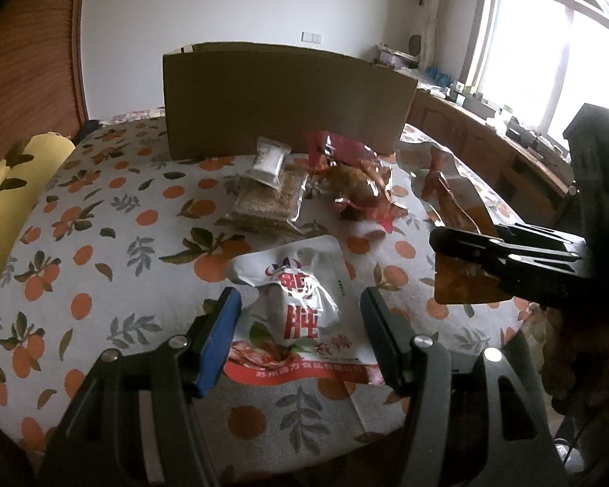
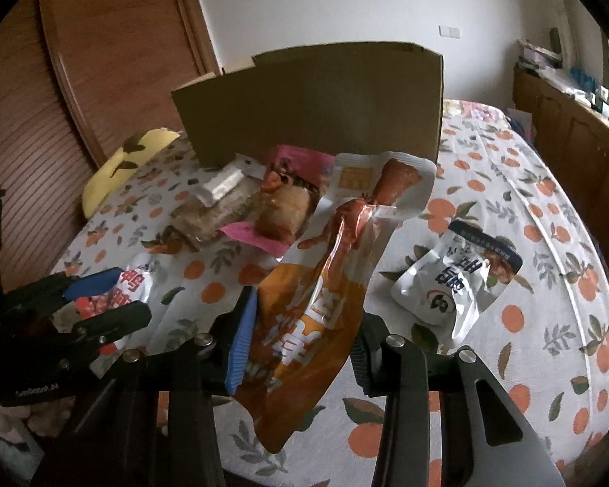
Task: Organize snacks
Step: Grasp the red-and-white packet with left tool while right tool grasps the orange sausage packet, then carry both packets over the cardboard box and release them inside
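Two grippers over the orange-print tablecloth — one packet held.
The right gripper pinches an orange snack pouch, lifted off the cloth before the cardboard box. The left gripper stands spread around a white-and-red snack packet, which lies flat between its fingers — not pressed.

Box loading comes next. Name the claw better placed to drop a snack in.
Right. The right claw is shut on the orange packet, off the table; the left claw merely straddles the white pouch, pads apart.
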### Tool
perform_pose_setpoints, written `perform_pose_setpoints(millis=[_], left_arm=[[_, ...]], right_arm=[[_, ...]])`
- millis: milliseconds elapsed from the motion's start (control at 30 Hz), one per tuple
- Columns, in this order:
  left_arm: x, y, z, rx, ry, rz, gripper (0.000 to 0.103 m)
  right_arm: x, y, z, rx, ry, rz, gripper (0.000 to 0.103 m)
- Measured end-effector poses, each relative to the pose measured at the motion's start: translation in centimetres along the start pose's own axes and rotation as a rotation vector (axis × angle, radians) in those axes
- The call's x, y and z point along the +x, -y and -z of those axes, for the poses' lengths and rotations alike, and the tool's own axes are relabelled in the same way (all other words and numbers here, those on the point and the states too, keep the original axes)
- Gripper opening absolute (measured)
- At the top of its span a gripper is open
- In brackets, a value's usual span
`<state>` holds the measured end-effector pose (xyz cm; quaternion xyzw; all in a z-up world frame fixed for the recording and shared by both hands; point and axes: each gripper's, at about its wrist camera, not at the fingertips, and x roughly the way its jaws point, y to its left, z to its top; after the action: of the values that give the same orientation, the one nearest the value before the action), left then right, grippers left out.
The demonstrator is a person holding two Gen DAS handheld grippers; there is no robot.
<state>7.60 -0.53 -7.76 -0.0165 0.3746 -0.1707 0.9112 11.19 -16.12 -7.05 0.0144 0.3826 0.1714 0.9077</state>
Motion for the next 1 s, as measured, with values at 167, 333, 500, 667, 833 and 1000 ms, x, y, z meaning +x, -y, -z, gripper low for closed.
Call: perform_pose_setpoints(millis=[167,333,500,667,833,1000], left_arm=[[-0.9,-0.1,-0.7,0.005,0.023,-0.003,0.061],[-1.6,-0.3,-1.6,0.007,0.046,-0.010,0.061],[-2.2,-0.3,-2.3,0.014,0.064,-0.015,0.061],[-3.0,-0.2,-3.3,0.021,0.089,-0.020,0.061],[-3.5,-0.4,-4.5,0.019,0.107,-0.022,0.061],[-3.9,-0.2,-6.3,0.044,0.139,-0.029,0.061]], right_arm=[[-1.0,0.1,-0.4,-0.008,0.018,0.008,0.042],[-1.8,0.6,-0.8,-0.007,0.034,0.015,0.042],[-2.6,0.7,-0.8,-0.021,0.048,0.028,0.042],[-3.4,0.7,-1.0,-0.029,0.060,0.026,0.042],[-4.3,0.8,-1.4,-0.033,0.079,0.020,0.042],[-5.3,0.5,-2.6,-0.063,0.106,0.018,0.042]])
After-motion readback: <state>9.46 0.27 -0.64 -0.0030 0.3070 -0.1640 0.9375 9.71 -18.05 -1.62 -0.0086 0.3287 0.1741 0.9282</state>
